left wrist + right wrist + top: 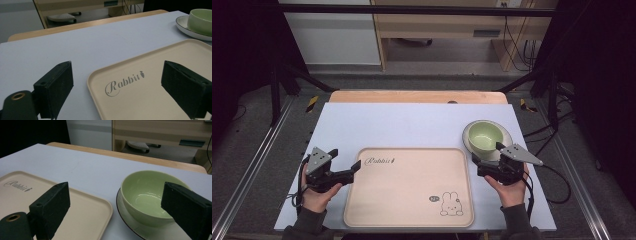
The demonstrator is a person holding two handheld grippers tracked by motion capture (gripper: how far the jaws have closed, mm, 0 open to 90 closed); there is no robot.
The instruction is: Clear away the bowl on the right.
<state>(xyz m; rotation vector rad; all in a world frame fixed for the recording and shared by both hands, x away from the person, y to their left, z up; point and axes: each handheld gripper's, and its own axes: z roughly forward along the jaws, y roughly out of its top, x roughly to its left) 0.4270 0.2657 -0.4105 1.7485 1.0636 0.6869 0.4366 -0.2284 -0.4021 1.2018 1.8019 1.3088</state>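
A beige tray (409, 187) printed with "Rabbit" and a bunny lies at the front middle of the white table top (402, 122). To the right behind it, an empty pale green bowl (484, 135) stands on a white plate (508, 137). My left gripper (353, 171) is open at the tray's left edge, its jaws straddling the near-left corner of the tray (150, 97). My right gripper (488, 157) is open just in front of the bowl (147, 195) and plate (130, 227), beside the tray's right corner (85, 212). Neither gripper holds anything.
The table's wooden far edge (417, 96) shows beyond the white top. Black frame posts (274, 95) stand at both sides, with cables (557, 175) trailing on the right. A wooden desk (437, 25) stands farther back on the floor.
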